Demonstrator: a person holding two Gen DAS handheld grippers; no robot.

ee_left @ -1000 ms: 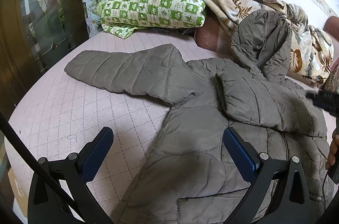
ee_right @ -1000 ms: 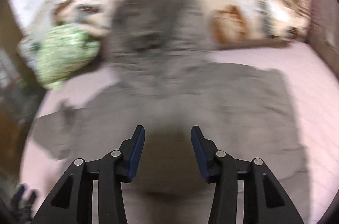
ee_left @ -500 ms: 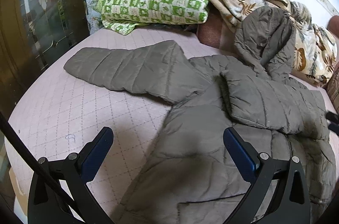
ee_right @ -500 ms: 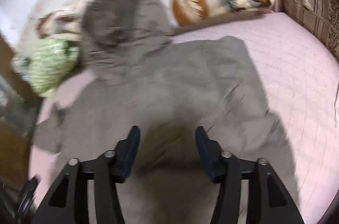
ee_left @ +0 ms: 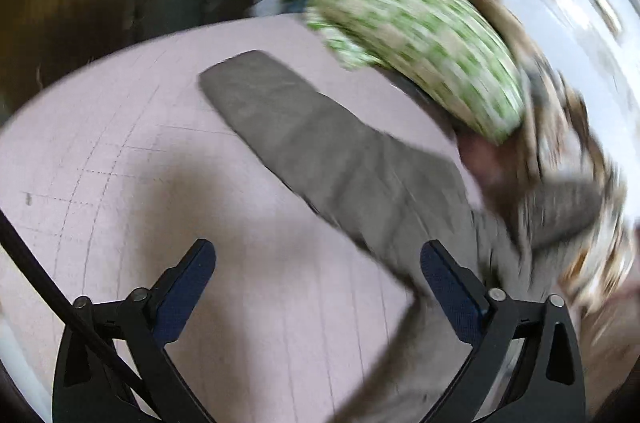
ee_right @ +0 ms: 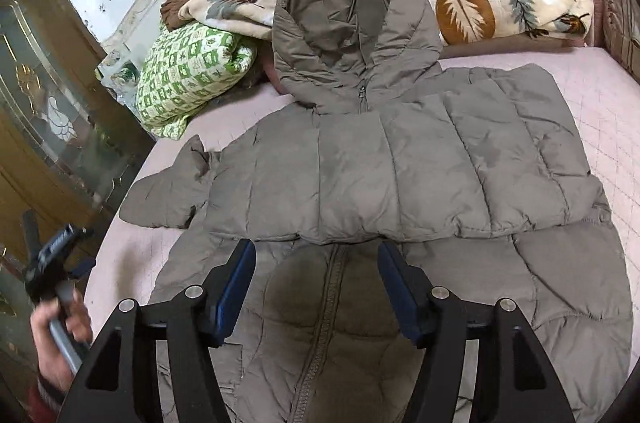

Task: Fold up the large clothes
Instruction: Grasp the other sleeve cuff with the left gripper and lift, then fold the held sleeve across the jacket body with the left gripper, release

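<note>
Grey-brown jacket [ee_right: 384, 183] lies flat on my bed [ee_right: 600, 95]; my left gripper [ee_left: 318, 287] and right gripper [ee_right: 316, 283] hang spread, empty, above it.

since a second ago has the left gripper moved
Yes. The left gripper swung left off the jacket body; the green pillow now sits to the right in its view.

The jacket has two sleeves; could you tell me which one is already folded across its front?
The right-hand sleeve lies folded across the jacket's chest; the left-hand sleeve is spread out on the bed.
</note>
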